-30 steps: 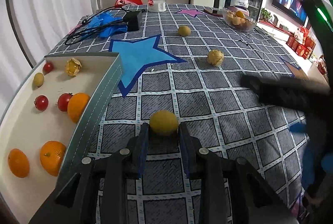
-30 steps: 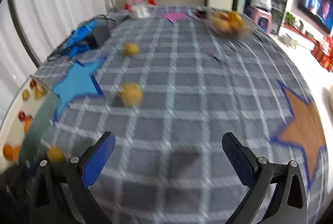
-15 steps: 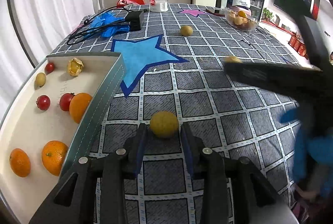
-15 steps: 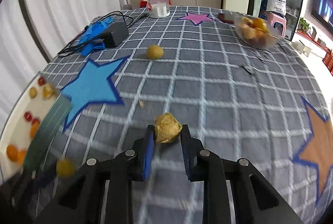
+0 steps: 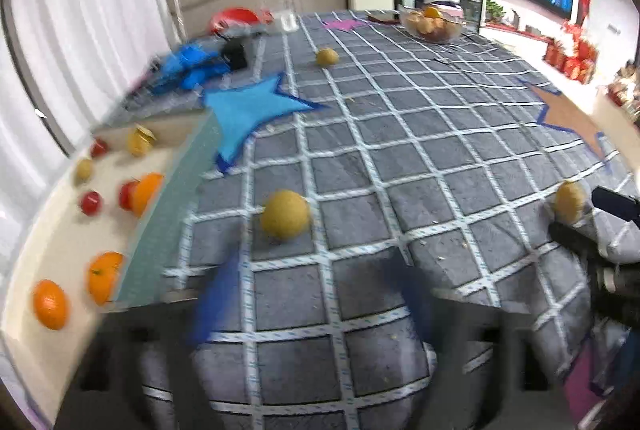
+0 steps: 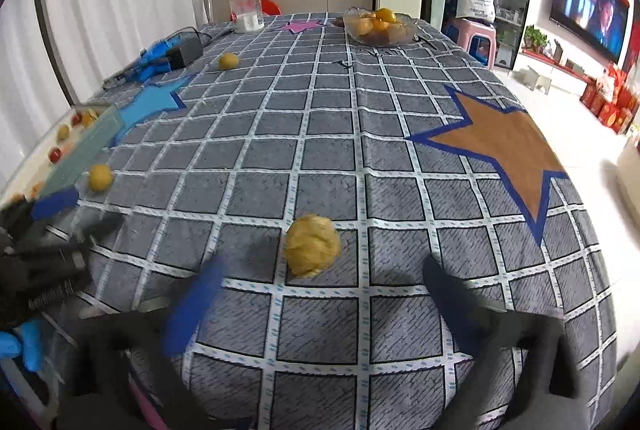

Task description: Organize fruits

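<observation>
Left wrist view: the left gripper (image 5: 316,294) has just been opening, and its blue-padded fingers (image 5: 216,294) now stand wide apart — blurred — with a smooth yellow fruit (image 5: 285,215) lying free on the checked tablecloth (image 5: 400,158) just ahead of them, untouched. That fruit sits near the table's left edge, beside the green wall of a tray (image 5: 168,218) that holds oranges (image 5: 50,304), small red fruits (image 5: 91,202) and a few yellow ones.

Right wrist view: the right gripper (image 6: 320,302) has also just been opening; its fingers are spread wide, and a wrinkled yellow fruit (image 6: 312,245) rests on the cloth between and slightly ahead of them, clear of both pads. Another yellow fruit (image 6: 229,61) lies toward the far left corner, near a black adapter (image 6: 184,51) — and a glass bowl (image 6: 380,26) of fruit stands at the far edge beside a plastic bottle (image 6: 245,4).
</observation>
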Demonstrator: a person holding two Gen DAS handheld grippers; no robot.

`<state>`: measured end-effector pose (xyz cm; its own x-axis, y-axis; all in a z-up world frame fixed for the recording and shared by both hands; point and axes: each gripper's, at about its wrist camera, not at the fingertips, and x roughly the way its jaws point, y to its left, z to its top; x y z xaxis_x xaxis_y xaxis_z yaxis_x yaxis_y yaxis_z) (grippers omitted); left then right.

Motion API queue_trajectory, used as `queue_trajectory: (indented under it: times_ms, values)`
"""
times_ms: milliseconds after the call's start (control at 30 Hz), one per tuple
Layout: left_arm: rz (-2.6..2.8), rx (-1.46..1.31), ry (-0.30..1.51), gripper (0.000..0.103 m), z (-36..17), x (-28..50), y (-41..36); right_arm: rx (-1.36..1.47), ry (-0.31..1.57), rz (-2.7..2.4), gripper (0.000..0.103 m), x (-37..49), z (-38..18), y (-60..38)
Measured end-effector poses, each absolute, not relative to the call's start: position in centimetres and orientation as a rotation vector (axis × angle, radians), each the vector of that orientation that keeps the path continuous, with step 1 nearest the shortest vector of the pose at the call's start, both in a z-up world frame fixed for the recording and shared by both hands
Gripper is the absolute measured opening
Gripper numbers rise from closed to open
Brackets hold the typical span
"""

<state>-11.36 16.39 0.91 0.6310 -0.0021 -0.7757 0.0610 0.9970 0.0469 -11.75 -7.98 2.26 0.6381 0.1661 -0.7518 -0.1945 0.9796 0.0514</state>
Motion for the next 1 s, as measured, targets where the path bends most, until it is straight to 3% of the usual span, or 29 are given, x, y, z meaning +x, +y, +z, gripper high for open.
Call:
queue_trajectory:
  times_ms: [133, 233, 1000]
  values:
    - [-0.061, -0.007, 0.908, 0.092, 0.7, -11.0, 17.5, -0.048, 0.867, 0.192, 0.102, -11.0, 2.2, -8.0]
    - [-0.090, 0.027, 0.928, 0.103, 0.4, -10.8, 16.7, -0.067, 0.947, 0.178, 0.103, -9.7, 1.2, -7.6]
    - [-0.069, 0.022, 0.923, 0.103, 0.4, -11.5, 16.7, -0.080, 0.948, 0.171, 0.103, -9.8, 1.0, -7.3]
